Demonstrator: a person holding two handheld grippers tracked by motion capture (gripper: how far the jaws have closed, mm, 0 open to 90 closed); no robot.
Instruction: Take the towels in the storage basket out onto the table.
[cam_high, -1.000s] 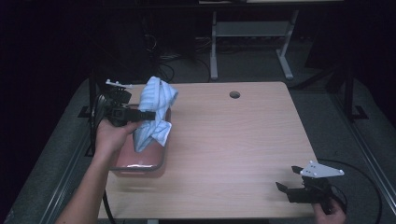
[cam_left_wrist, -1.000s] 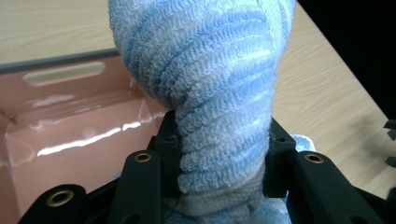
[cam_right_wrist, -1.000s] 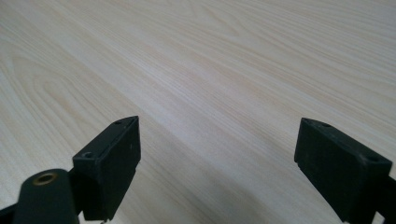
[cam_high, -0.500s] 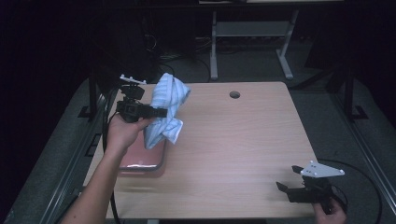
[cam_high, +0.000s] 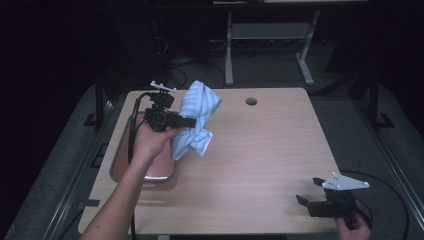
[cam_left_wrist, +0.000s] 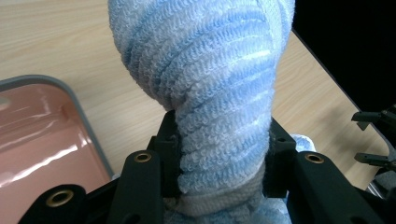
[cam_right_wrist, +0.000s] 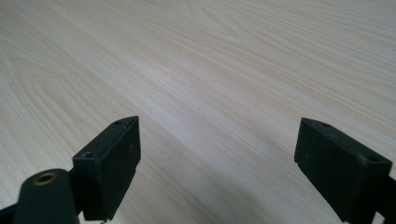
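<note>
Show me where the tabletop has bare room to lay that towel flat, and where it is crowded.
The widest bare patch is the wooden table between the striped towel and the right gripper, up to the round hole. The left side is crowded: the pink tray lies there, with the left gripper holding the towel beside it.

Right gripper (cam_right_wrist: 217, 154) (jaws apart) over table (cam_right_wrist: 224, 56)

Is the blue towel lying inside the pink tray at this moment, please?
No, the left gripper holds the blue towel up beside the pink tray.
</note>
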